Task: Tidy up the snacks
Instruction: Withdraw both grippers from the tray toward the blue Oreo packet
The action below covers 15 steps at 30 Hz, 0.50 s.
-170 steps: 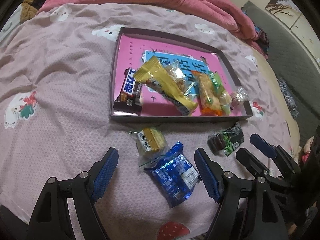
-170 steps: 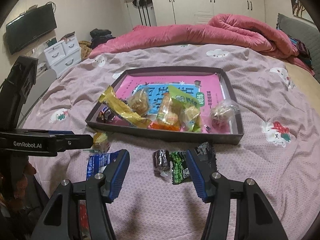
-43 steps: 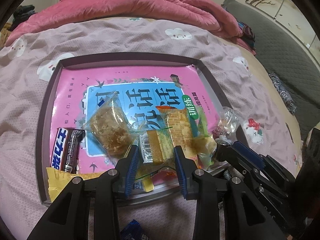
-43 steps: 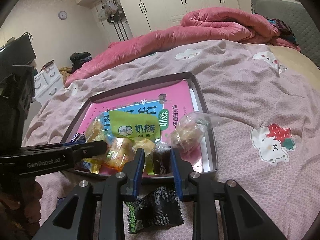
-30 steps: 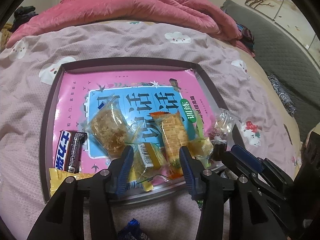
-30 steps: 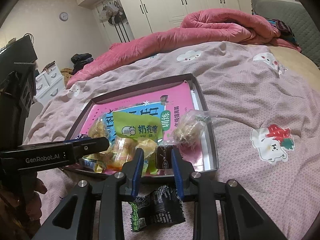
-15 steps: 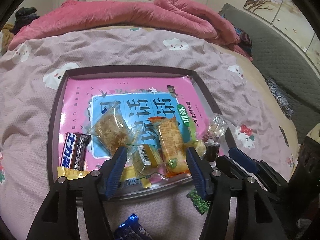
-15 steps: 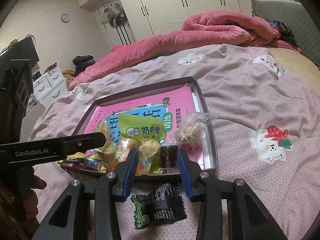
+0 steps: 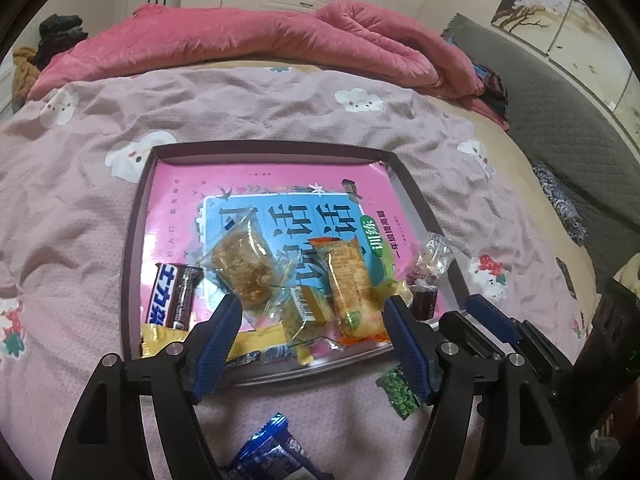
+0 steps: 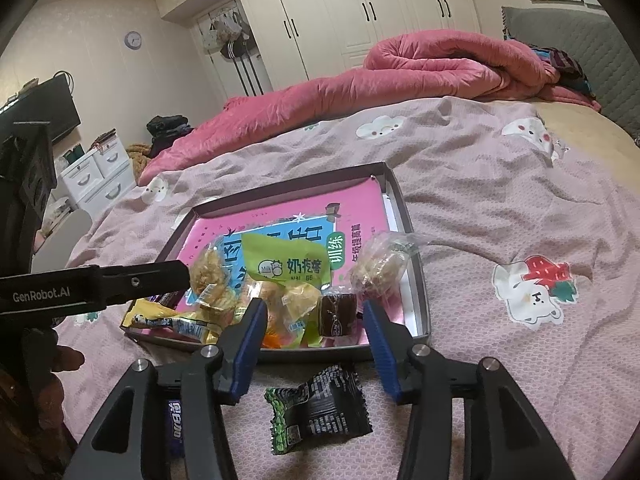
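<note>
Both tools are hanging with jaws apart, just been opening, nothing between them. The right tool (image 10: 314,344) is sitting nearer the green-black packet (image 10: 318,408), which is lying on the bed just on the near side of the tray (image 10: 418,280), long axis running left-right. The left tool (image 9: 312,344) is hovering over the tray's near edge.

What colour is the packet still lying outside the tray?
Black and green packet, clearest in the right wrist view.
</note>
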### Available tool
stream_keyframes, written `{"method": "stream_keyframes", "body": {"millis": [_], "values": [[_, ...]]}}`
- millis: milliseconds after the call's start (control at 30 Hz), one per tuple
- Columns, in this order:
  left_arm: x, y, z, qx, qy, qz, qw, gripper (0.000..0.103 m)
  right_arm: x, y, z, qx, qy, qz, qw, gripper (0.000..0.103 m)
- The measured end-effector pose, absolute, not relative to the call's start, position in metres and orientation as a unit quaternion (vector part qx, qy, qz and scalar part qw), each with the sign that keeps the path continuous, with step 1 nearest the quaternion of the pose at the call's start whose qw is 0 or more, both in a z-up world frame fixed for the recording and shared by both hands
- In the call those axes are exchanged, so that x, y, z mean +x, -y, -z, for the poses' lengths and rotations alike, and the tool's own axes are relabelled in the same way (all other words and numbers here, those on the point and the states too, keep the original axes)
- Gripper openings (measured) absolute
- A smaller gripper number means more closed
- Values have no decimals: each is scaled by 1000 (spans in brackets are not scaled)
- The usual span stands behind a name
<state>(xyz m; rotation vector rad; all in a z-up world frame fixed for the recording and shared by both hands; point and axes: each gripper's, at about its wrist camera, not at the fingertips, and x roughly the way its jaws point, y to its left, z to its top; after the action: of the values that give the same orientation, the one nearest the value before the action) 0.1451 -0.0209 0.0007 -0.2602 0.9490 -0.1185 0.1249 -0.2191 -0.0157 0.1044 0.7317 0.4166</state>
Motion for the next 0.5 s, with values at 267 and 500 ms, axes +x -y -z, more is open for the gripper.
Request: {"method": "stream_keyframes", "body": {"millis": [267, 500], "values": [[135, 9, -8, -128, -453, 44, 881, 76, 121, 221, 12, 52, -353, -200, 913, 52], [121, 3, -12, -122, -454, 36, 882, 78, 117, 222, 8, 51, -351, -200, 913, 53]]}}
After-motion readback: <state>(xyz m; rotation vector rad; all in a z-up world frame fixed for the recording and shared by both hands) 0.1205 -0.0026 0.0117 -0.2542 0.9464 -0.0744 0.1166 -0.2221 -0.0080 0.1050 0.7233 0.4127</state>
